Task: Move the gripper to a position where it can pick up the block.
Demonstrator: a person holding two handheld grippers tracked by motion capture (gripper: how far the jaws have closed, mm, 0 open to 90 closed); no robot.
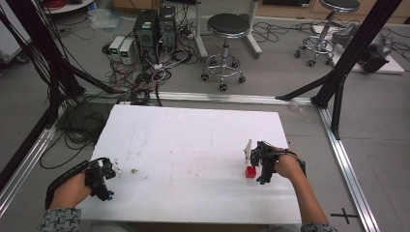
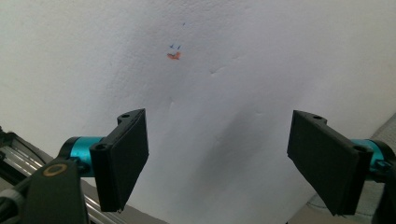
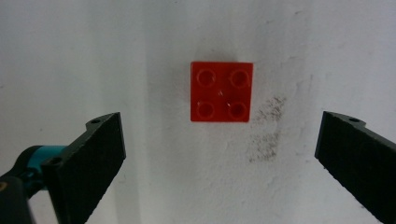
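Right claw agape, red brick, white tbl

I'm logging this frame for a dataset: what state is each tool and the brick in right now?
Left tool: open, holding nothing, over bare white table.
Right tool: open wide, holding nothing, aimed at the brick.
Red four-stud brick: on the table, studs up, ungripped, apart from both jaws.
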